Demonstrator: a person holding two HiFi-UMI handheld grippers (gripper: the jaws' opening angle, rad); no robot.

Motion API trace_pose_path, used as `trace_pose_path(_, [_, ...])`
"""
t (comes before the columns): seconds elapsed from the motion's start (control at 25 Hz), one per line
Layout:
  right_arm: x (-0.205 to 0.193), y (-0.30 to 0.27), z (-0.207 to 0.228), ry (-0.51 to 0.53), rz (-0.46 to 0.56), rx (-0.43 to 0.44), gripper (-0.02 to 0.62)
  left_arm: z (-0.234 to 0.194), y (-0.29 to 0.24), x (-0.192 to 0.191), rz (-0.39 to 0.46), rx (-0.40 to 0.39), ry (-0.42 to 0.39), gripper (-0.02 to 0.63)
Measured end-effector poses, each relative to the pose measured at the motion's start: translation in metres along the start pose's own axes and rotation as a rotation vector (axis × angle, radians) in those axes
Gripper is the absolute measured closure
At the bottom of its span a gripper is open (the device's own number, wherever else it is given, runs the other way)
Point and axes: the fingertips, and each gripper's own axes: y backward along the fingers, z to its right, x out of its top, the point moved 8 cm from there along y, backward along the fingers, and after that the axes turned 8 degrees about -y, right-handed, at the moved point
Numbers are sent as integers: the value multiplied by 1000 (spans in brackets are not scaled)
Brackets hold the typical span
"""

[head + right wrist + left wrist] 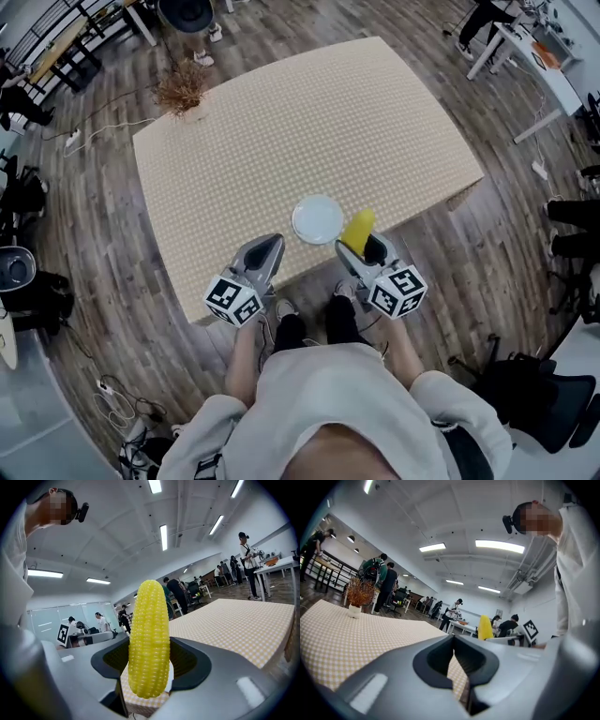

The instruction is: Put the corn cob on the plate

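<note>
1. In the upper left of the head view, a dried plant (181,89) stands at the far left corner of the checked table (300,122), well apart from everything else.
2. Lower left of centre, your left gripper (269,247) hovers at the table's near edge. Its jaws are pressed together with nothing between them, and its marker cube (232,300) faces up towards you.
3. Near the middle of the frame, the white plate (317,218) lies bare on the table close to the near edge, between your two grippers.
4. Just right of the plate, the corn cob (357,227) sits at the plate's right rim. I cannot tell whether it touches the rim.
5. Right of centre, your right gripper (362,246) clamps the corn cob near its lower end. In the right gripper view the cob stands almost upright between the jaws, with most of its length rising above them.
</note>
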Motion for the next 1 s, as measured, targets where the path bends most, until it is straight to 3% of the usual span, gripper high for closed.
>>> trace_pose_path(0.32, [-55,-13,31,-75,-106,-35,339,-18,-24,-48,-86,-23,22,598])
trace_pose_path(0.56, [-90,-19,44,-119,-186,-30,339,-16,-22,-85,-134,-1,90,598])
trace_pose_path(0.76, [-102,-18,56,-136,-227,-20,339,-6,-24,-107,-153,14,128,598])
trace_pose_path(1.0, [-99,-30,58,-119,-244,-4,339,-3,-29,-106,-137,23,146,598])
